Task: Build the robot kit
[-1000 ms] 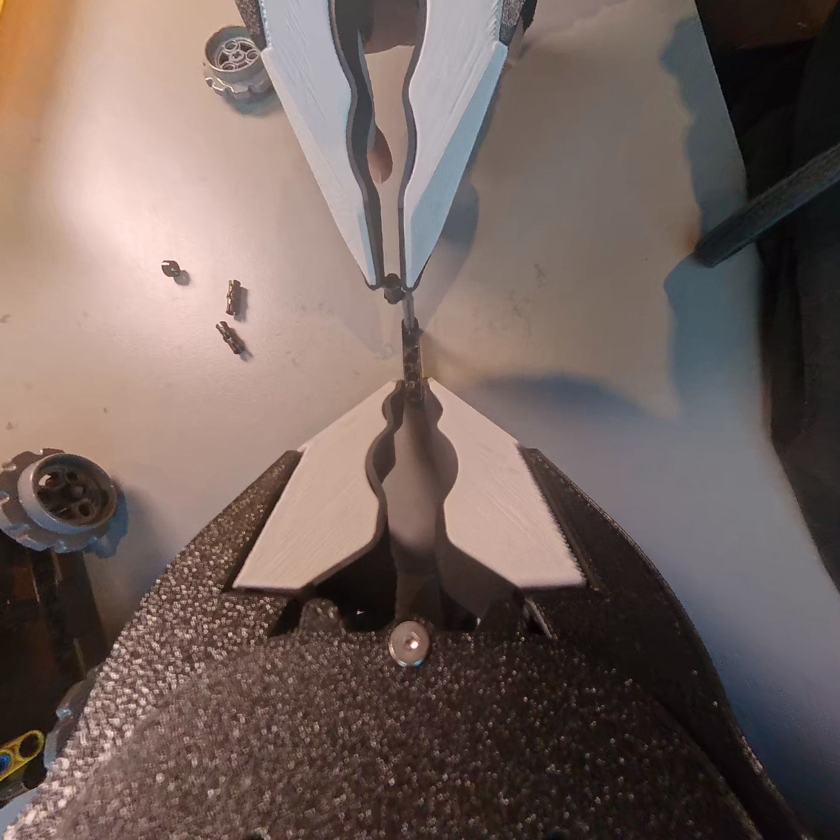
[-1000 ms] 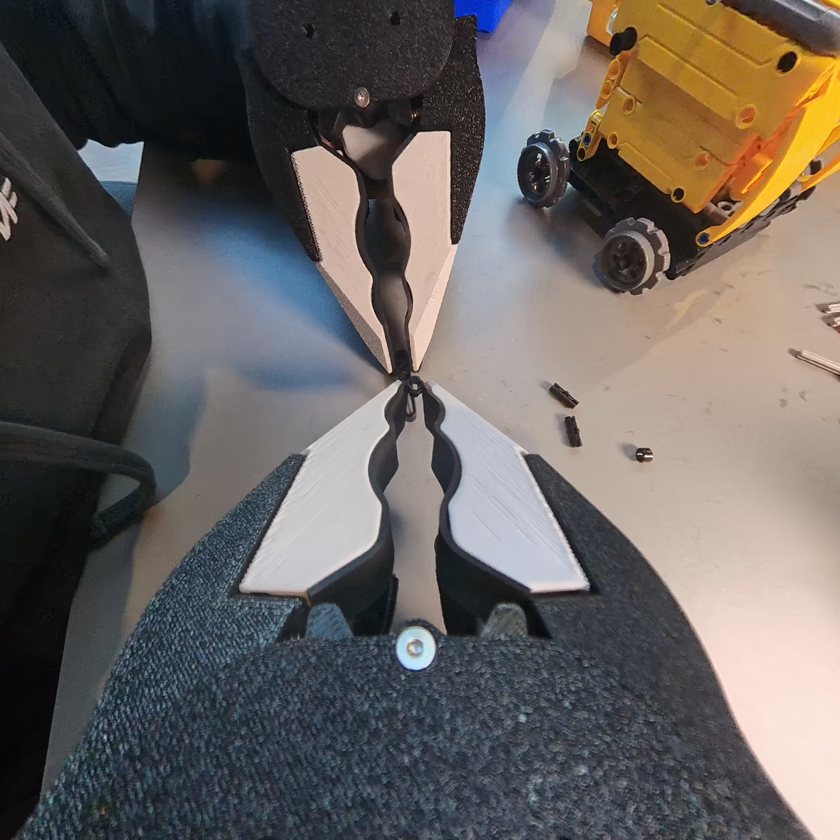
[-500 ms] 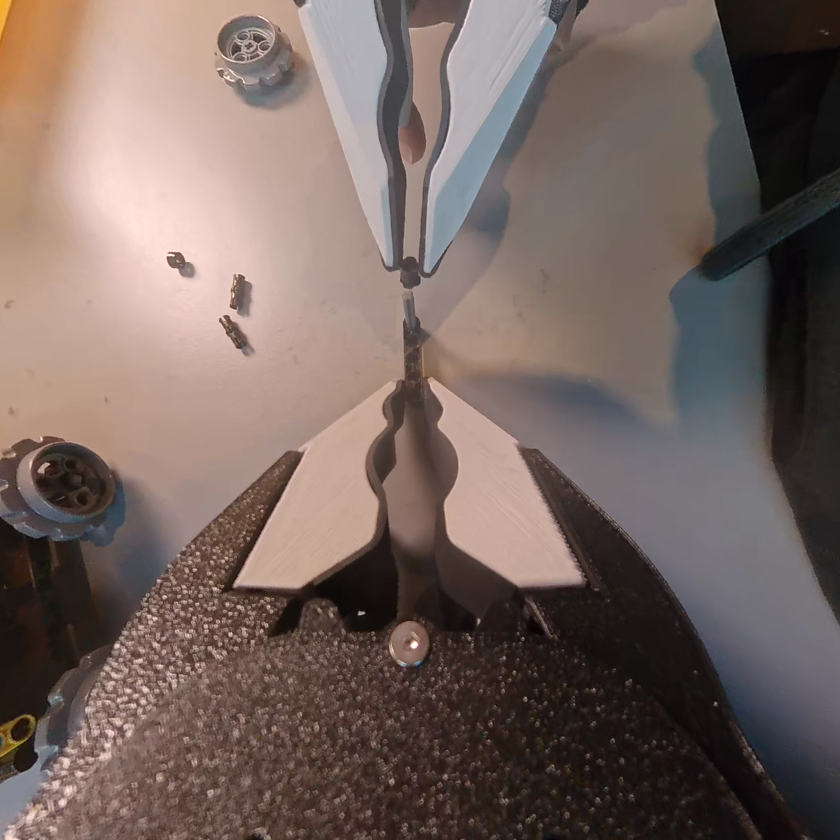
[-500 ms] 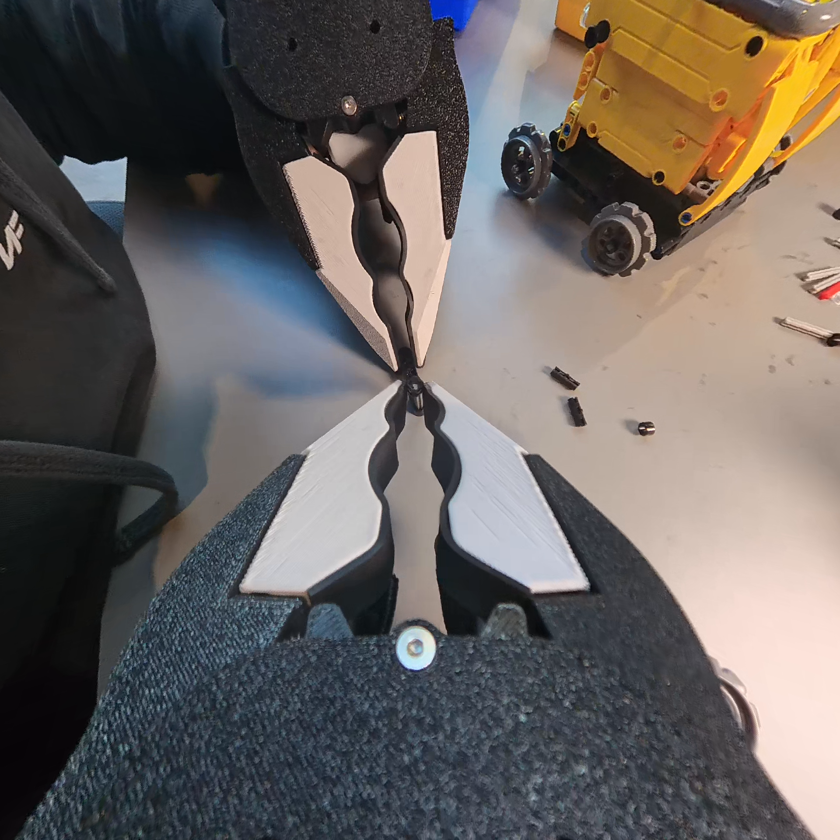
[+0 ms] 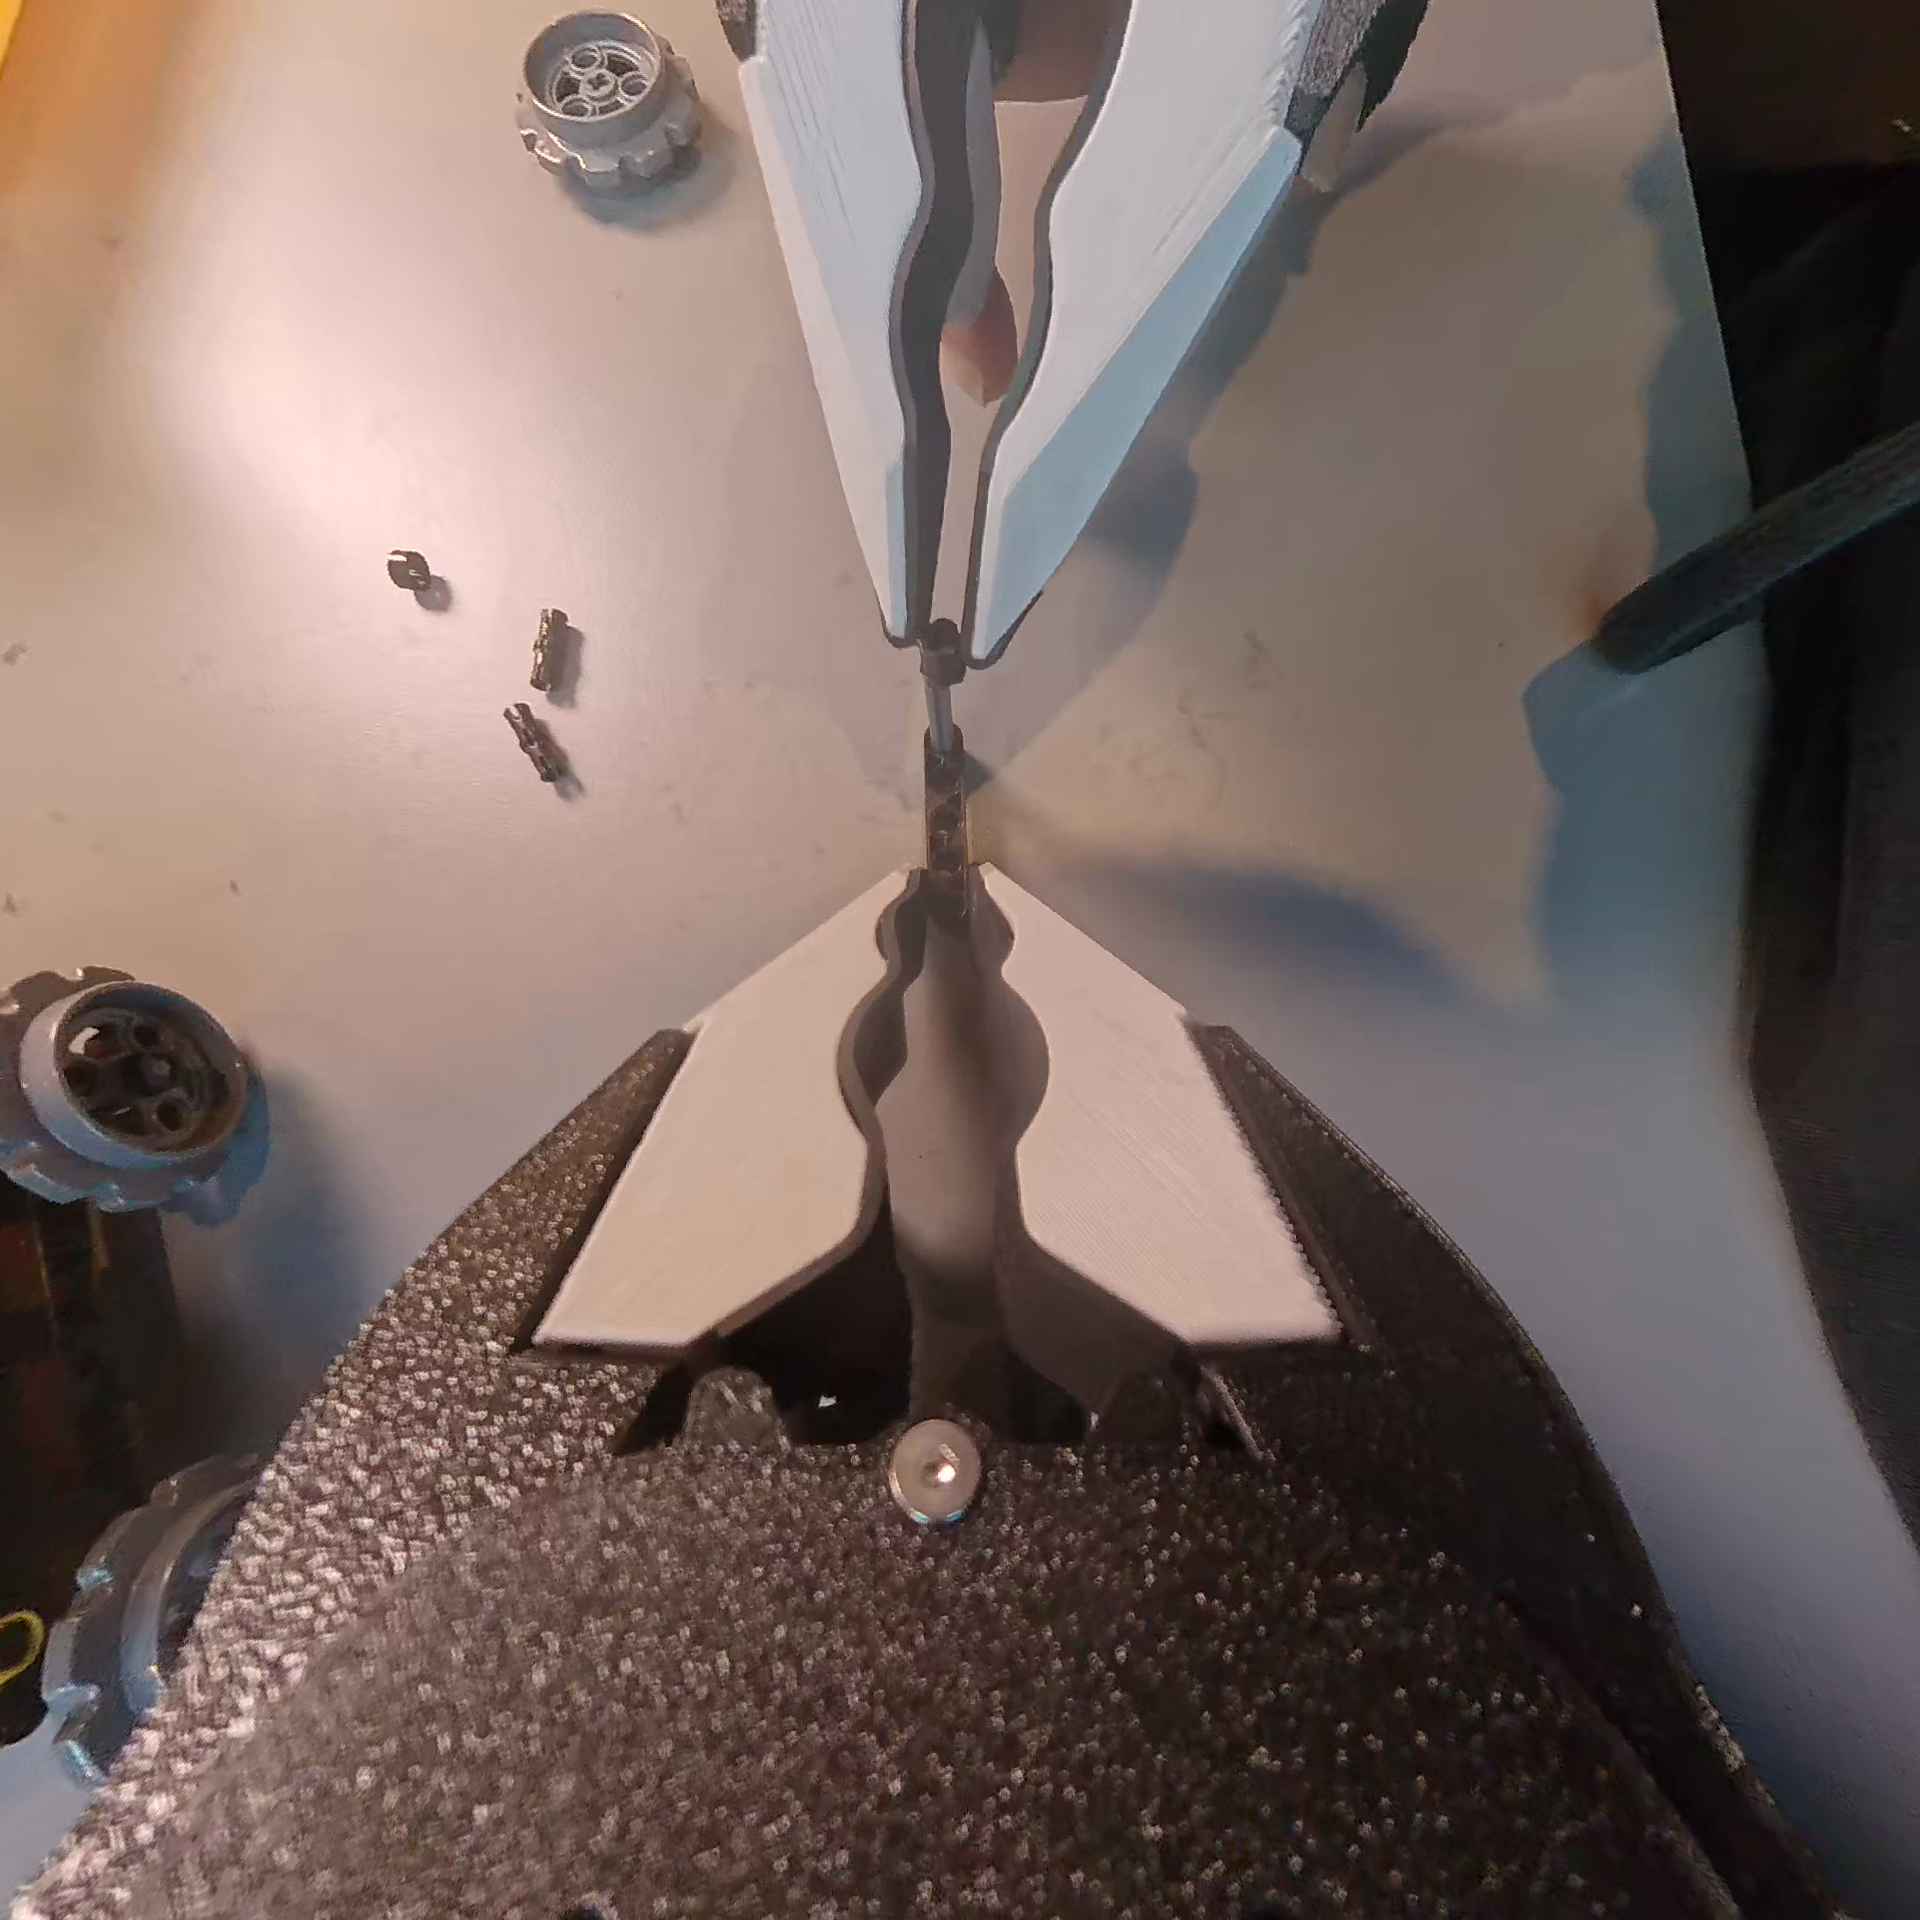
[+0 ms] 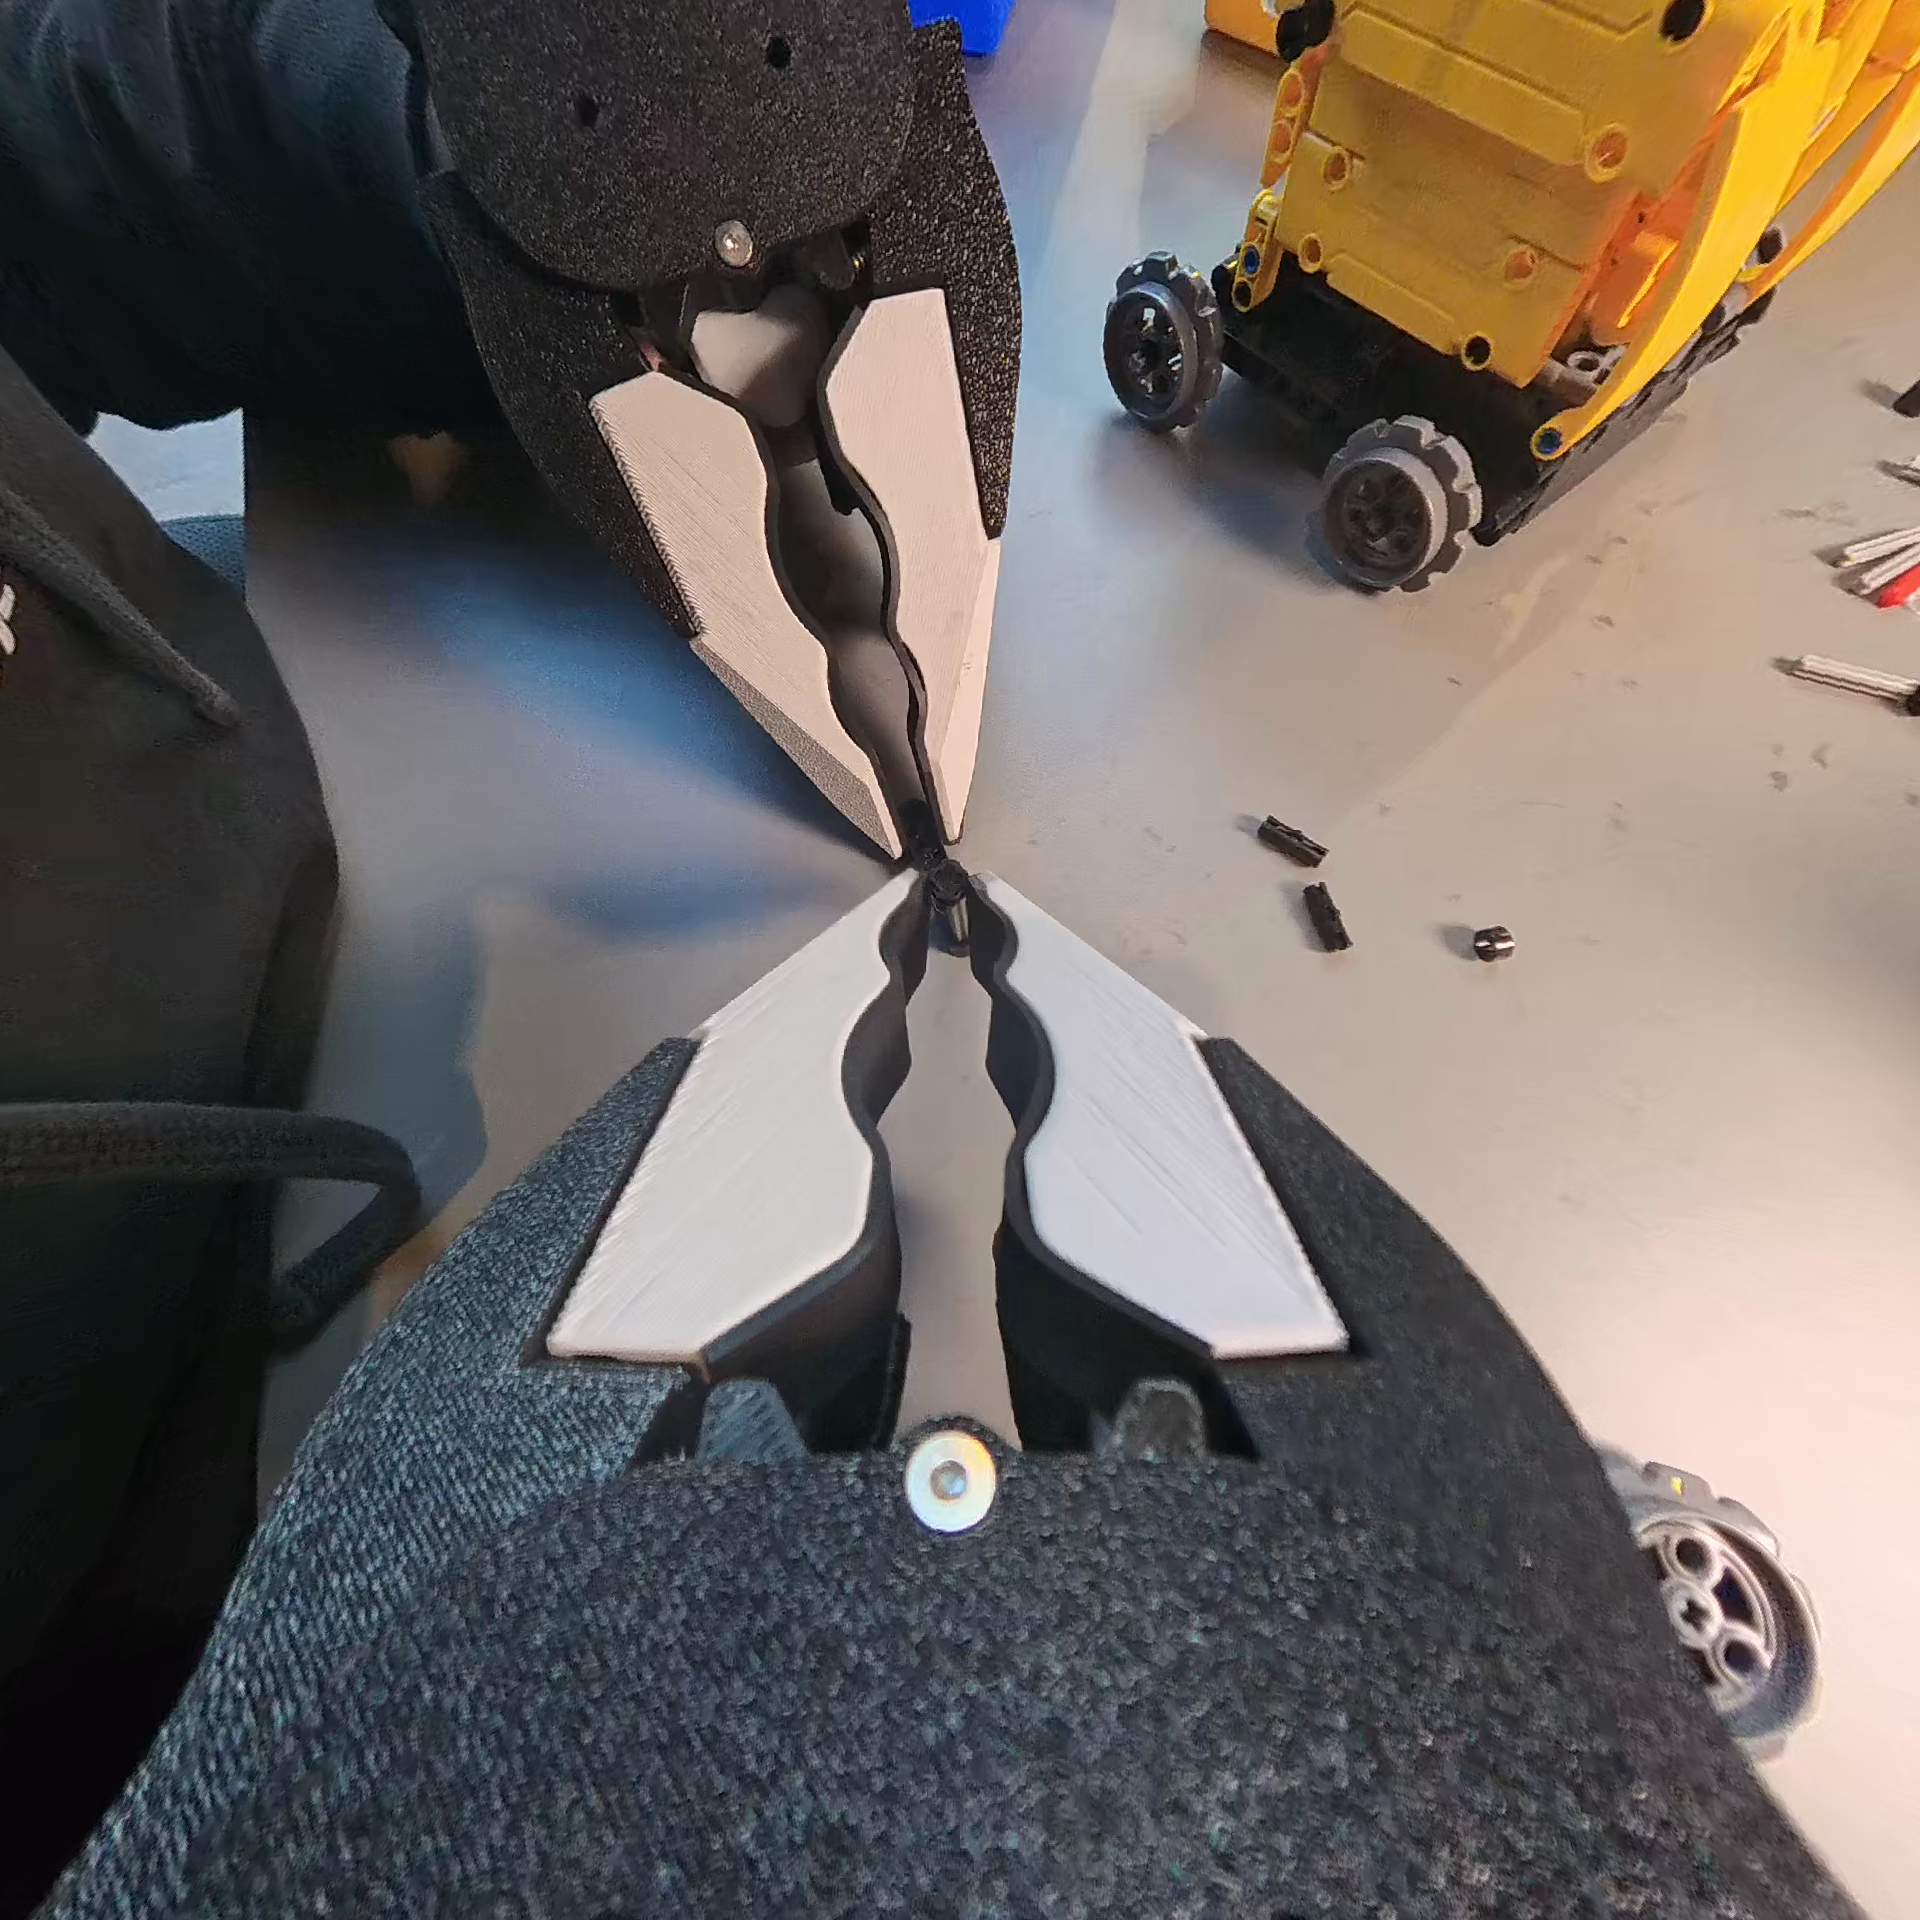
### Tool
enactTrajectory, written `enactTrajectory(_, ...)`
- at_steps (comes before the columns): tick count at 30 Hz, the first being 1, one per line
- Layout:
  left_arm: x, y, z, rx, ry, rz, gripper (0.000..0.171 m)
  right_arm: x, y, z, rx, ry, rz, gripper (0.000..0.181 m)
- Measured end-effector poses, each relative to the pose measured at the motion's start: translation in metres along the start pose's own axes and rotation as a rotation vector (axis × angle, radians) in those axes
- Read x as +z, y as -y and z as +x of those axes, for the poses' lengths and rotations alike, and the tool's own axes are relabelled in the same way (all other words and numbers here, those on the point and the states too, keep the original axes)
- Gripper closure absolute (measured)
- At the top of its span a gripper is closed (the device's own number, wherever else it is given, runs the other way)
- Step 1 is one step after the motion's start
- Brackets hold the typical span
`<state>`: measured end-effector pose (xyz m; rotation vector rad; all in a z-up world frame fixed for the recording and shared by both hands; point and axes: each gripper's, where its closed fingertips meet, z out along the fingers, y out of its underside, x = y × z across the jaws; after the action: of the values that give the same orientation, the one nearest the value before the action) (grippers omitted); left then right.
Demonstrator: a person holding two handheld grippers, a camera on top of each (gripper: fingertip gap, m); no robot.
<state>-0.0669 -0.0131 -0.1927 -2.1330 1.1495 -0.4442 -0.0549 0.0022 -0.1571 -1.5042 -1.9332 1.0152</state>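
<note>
1. Left wrist view: left gripper (image 5: 945,883) low in frame, tips pinched on a dark perforated piece (image 5: 945,821). Thin grey axle (image 5: 940,717) projecting from that piece, straight ahead, into a small black bush (image 5: 940,649). Right gripper (image 5: 940,634) opposite, tips closed on the bush. All held above the table (image 5: 1299,831), in one line. Two black pins (image 5: 551,649) and a loose ring (image 5: 410,569) lying well to the left; grey wheel (image 5: 603,99) farther off, another wheel (image 5: 130,1091) at the left edge.
2. Right wrist view: tips of both grippers almost touching, each clamped; axle mostly hidden between them. Yellow model vehicle (image 6: 1507,208) beyond on the right, grey rods (image 6: 1849,681) at the far right, dark sleeve (image 6: 156,208) behind.
</note>
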Motion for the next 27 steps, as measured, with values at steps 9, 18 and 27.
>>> enactTrajectory(9,0.0001,0.0001,0.0001,-0.019,0.003,-0.002,0.166,0.0019,0.0001,0.0008,0.021,-0.045,-0.007,0.175)
enactTrajectory(18,0.0002,0.0003,0.0001,-0.037,0.009,-0.004,0.166,0.0019,-0.0006,0.0025,0.004,-0.097,-0.077,0.175)
enactTrajectory(27,0.0002,0.0002,-0.0001,-0.05,0.016,-0.006,0.167,0.0024,-0.0019,0.0006,-0.036,-0.108,-0.164,0.176)
